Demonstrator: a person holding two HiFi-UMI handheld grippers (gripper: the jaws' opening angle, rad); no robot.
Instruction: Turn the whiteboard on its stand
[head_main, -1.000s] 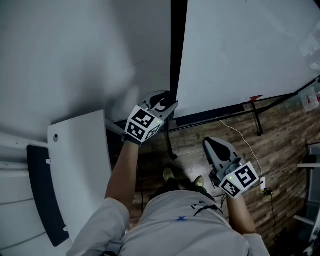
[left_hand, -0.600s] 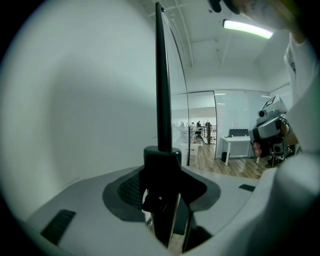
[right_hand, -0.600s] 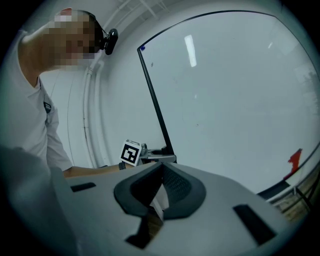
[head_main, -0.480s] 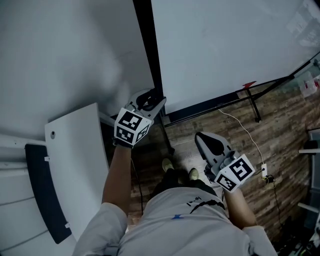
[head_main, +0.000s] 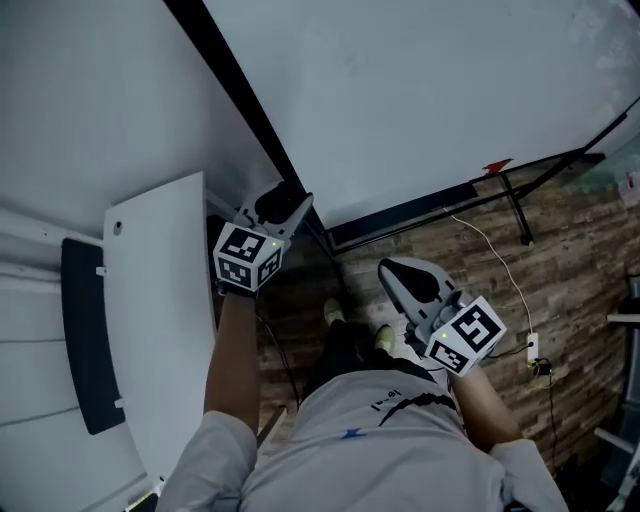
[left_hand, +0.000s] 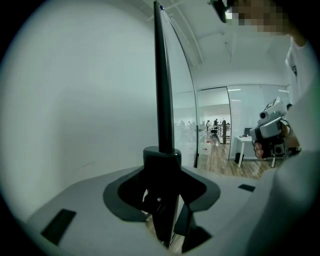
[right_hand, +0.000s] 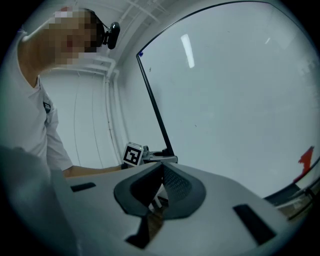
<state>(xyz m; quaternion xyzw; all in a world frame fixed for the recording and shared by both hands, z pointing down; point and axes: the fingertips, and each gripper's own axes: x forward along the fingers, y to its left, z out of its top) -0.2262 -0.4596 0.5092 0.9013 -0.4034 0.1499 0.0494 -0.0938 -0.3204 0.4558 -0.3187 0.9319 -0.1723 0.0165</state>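
Just 1 whiteboard (head_main: 450, 100); left claw (head_main: 290, 207), right claw (head_main: 398, 275): 2.

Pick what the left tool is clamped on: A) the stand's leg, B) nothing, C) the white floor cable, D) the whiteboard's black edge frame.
D: the left gripper view shows the left tool with its jaws closed on the whiteboard's black edge frame.

Overhead downward — two close-ups (shared whiteboard (head_main: 450, 100))

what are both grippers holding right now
Left gripper: closed on the whiteboard's black edge.
Right gripper: closed, empty.
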